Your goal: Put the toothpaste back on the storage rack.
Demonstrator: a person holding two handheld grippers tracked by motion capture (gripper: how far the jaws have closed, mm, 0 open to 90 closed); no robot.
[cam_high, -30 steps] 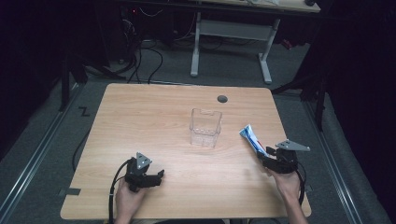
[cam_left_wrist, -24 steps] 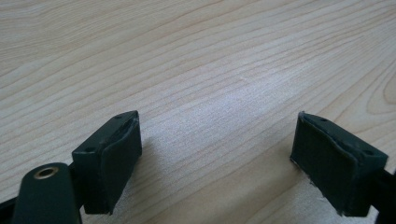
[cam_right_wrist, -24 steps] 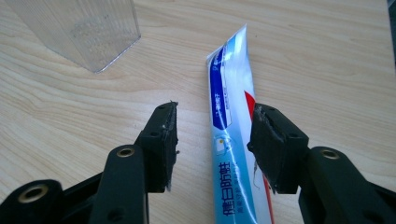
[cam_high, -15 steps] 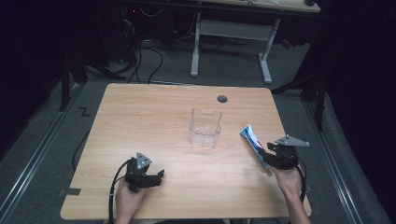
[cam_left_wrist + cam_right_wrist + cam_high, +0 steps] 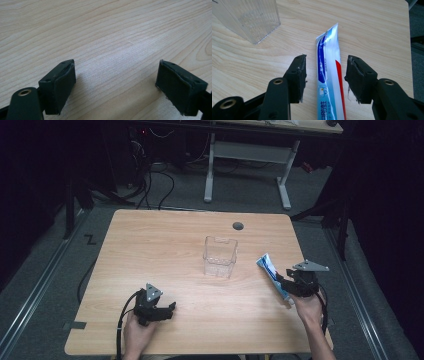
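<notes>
- High view: the wooden surface [image 5: 150, 250] carries everything, with a small round dark hole [image 5: 238, 225] near its far edge.
- The clear plastic container [image 5: 220, 256] stands upright near the middle of the surface, open at the top; in the right gripper view its ribbed wall [image 5: 249, 17] sits at the upper left, well apart from the jaws.
- The left gripper [image 5: 167, 309] rests low at the near left of the surface, held by the person's left hand [image 5: 136, 334], with its cable looping back toward the near edge. In the left gripper view its jaws stand wide apart over bare wood, with nothing between them [image 5: 116, 80].
- The right gripper [image 5: 280, 282] sits at the near right, held by the person's right hand [image 5: 307, 305]. Its jaws are parted on either side of the tube, with a gap showing on each side, so neither pad presses it [image 5: 325, 77].
- The toothpaste tube [image 5: 329, 75], white with blue and red print, lies flat on the surface to the right of the container, its crimped flat end pointing away from the gripper. In the high view it [image 5: 267, 268] lies slanted, near the surface's right edge.
</notes>
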